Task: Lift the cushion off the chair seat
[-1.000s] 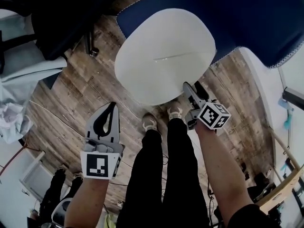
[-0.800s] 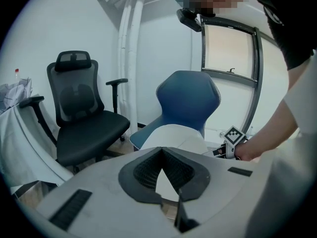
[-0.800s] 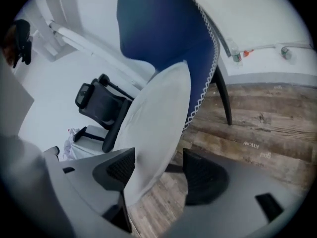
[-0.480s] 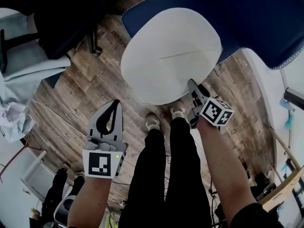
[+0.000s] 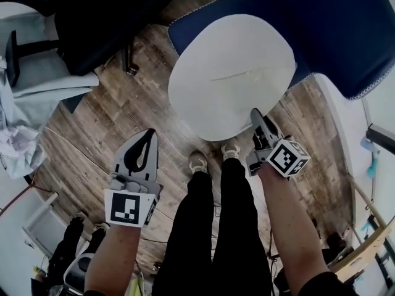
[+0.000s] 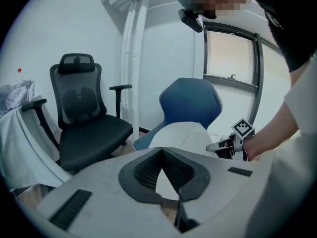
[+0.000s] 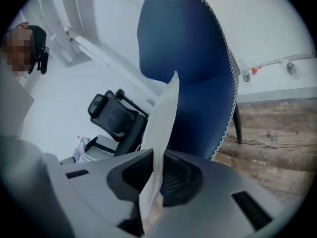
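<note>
Right tool (image 5: 257,118): clamped on the near rim of the cushion (image 5: 231,73), jaws just closed down onto it, thin white edge pinched between them.
Left tool (image 5: 145,138): jaws together on nothing, held low over the wooden floor (image 5: 117,110), well apart from the cushion.
Cushion: pale oval pad over the seat of the blue chair (image 5: 345,23); impossible to tell whether its far edge rests on the seat.
Key relation: lies ahead of the right tool, spreading from the pinched rim toward the chair back; seen edge-on in the right gripper view (image 7: 163,128), in line with the jaw gap.
Nearer hand: right, already on the rim; left off to the side, near the black office chair (image 6: 86,128).
Next move, judged: a straight raise from the held rim, far side likely to sag and drag.
Risk: thin rim slipping out of a one-corner hold.
</note>
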Action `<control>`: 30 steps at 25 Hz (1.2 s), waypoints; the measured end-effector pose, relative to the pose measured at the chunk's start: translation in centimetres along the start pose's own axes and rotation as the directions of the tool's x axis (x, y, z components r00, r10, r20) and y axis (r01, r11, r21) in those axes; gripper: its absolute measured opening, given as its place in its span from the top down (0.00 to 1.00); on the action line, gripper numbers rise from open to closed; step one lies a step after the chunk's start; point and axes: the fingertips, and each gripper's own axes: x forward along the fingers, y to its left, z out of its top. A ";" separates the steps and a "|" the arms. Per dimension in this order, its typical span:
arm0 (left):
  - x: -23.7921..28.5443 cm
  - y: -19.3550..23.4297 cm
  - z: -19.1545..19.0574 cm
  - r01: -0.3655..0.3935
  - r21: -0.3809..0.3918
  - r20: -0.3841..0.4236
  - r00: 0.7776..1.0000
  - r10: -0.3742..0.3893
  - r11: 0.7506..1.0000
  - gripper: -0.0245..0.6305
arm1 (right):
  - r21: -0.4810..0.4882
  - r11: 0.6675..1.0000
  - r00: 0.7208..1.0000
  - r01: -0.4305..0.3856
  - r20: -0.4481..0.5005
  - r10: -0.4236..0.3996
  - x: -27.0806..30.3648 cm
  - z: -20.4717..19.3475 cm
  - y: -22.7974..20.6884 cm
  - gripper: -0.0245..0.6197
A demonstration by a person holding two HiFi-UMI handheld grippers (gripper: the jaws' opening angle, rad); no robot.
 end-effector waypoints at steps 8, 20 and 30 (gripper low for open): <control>-0.3 -0.5 4.4 0.030 0.024 0.057 0.998 -0.031 0.999 0.96 | -0.011 0.995 0.994 -0.101 0.033 0.101 -1.6 2.2 5.6 0.90; -5.2 -0.9 10.1 -0.016 0.050 0.154 0.988 0.008 0.999 0.96 | -0.017 0.989 0.987 -0.149 0.065 0.150 -4.2 4.8 11.3 0.90; -10.1 -0.5 12.5 -0.073 0.063 0.167 0.984 0.061 0.995 0.96 | -0.029 0.985 0.983 -0.171 0.065 0.173 -6.9 7.1 14.3 0.90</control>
